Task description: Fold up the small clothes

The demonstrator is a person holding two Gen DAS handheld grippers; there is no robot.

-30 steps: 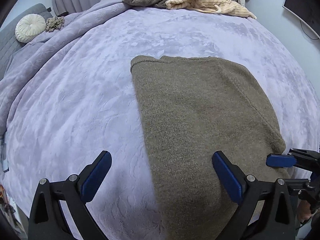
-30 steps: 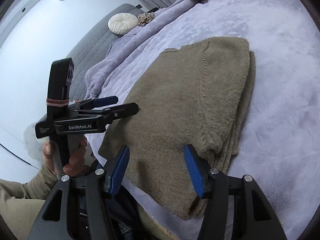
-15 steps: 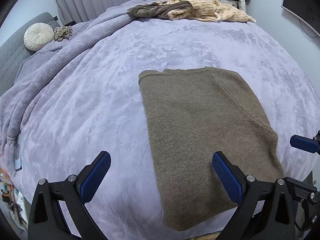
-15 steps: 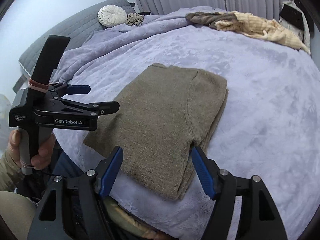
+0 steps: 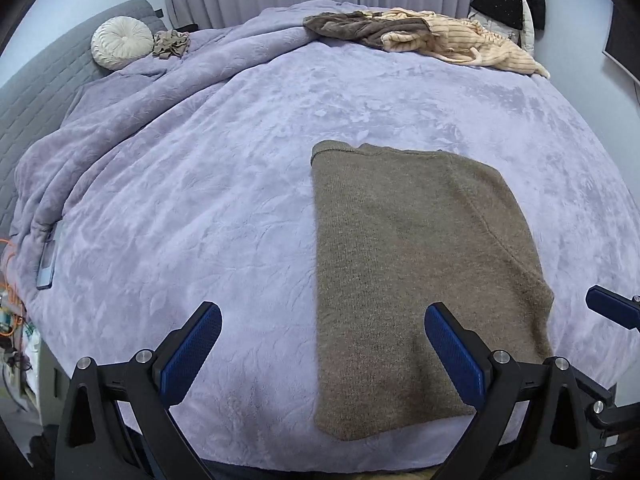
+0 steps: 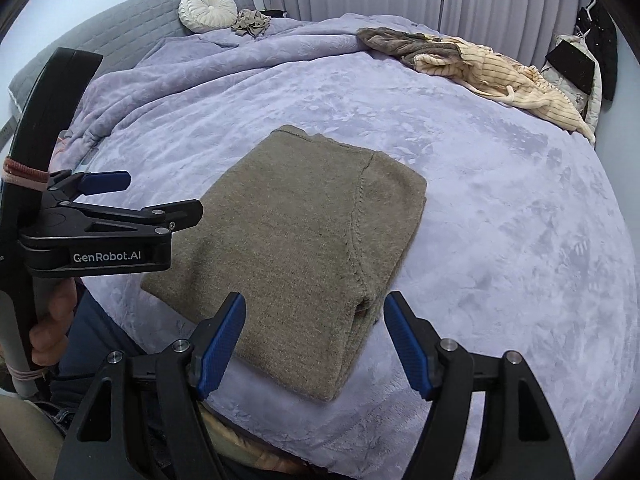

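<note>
Lilac bed (image 5: 240, 184) before us. Olive sweater (image 5: 404, 264) lies folded near front edge. Our left hand-held gripper (image 5: 320, 344) and right hand-held gripper (image 6: 316, 340) hover spread, empty; right jaws just opened. Heaped clothes (image 5: 424, 38) at far edge remain unfolded.

The sweater (image 5: 416, 264) is coarse matt brown knit. The blanket (image 5: 200, 184) on the bed is soft lilac plush with slight sheen. The pads (image 6: 222, 344) are ribbed blue rubber on matt black plastic.
</note>
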